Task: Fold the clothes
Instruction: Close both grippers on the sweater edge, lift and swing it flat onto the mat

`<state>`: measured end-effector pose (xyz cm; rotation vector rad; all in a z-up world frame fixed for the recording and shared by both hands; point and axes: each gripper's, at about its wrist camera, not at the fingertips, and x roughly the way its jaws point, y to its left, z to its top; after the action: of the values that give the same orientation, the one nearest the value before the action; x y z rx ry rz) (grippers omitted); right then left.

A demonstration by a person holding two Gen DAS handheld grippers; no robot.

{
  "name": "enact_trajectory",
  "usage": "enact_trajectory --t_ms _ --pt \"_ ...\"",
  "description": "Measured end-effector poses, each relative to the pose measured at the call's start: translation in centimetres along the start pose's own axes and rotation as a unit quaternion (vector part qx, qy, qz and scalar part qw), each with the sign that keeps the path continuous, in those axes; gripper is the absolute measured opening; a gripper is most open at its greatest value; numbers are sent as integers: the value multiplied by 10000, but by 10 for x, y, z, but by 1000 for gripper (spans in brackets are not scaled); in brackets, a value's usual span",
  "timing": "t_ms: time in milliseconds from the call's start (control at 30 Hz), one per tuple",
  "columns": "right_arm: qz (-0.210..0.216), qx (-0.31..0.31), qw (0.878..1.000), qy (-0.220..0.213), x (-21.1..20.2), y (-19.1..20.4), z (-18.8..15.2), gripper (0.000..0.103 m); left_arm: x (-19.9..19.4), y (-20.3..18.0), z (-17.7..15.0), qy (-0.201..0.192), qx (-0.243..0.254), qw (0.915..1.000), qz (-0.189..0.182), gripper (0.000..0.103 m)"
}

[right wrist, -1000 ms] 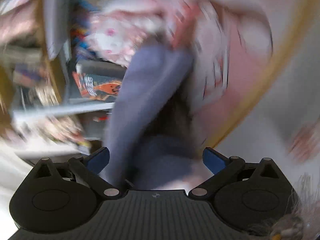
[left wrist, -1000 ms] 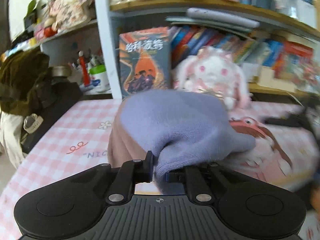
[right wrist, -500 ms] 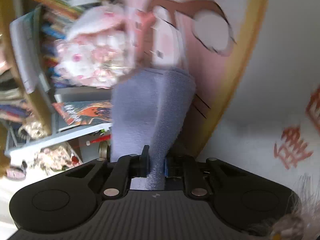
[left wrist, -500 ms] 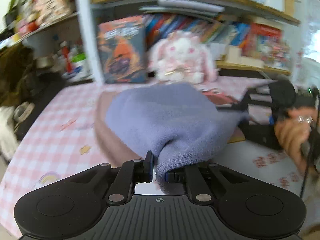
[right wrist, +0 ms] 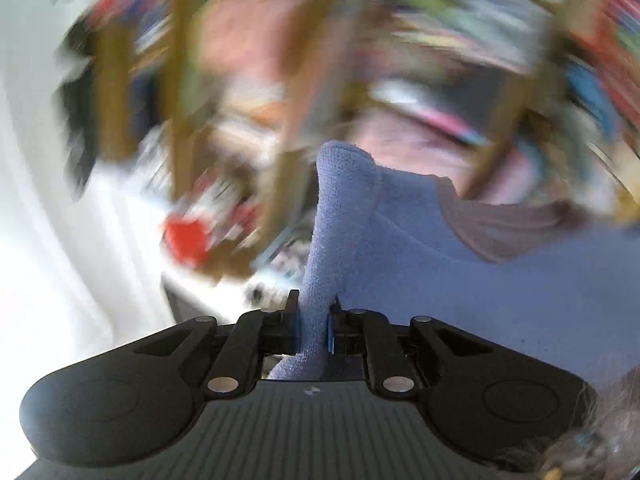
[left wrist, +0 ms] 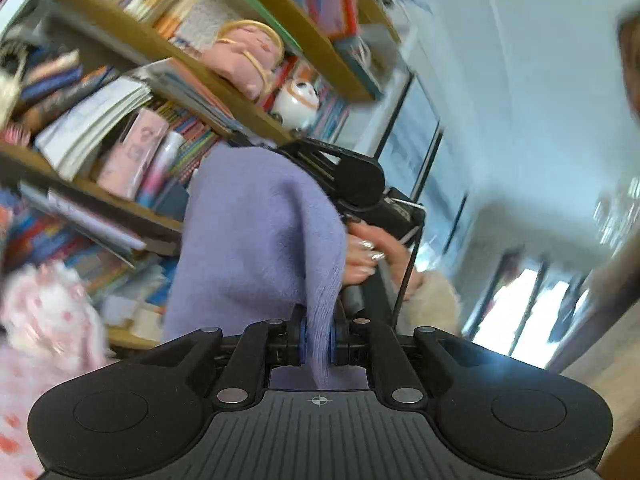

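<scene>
A lavender knit garment (left wrist: pixel 256 240) with a mauve-brown part hangs in the air between both grippers. My left gripper (left wrist: pixel 318 340) is shut on one edge of it. My right gripper (right wrist: pixel 311 332) is shut on another edge; the cloth (right wrist: pixel 440 280) spreads to its right, with the mauve-brown part (right wrist: pixel 500 228) showing. In the left wrist view the right gripper's black body (left wrist: pixel 352 176) and the hand holding it (left wrist: pixel 372 256) sit just behind the garment. The table is out of view.
Wooden bookshelves (left wrist: pixel 168 52) full of books and plush toys fill the left. A pink-and-white plush rabbit (left wrist: pixel 44 320) sits low left. A white wall and bright windows (left wrist: pixel 520 312) lie to the right. The right wrist view is heavily motion-blurred.
Both grippers have swung upward and tilted, lifting the garment off the table into the air. The right gripper went from open to shut on the cloth one second back.
</scene>
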<state>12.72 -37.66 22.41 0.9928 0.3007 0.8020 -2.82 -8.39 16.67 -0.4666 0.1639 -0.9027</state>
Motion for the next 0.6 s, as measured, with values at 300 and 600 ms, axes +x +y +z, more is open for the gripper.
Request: enact_trajectory --t_ms 300,600 --pt "-2660 95 9333 2410 104 -129 -137 11 -27 129 -131 2272 -1449 9303 2488 10" --pt "-3266 -600 8976 2899 173 -155 -214 10 -50 169 -139 2533 -1481 9102 2922 10"
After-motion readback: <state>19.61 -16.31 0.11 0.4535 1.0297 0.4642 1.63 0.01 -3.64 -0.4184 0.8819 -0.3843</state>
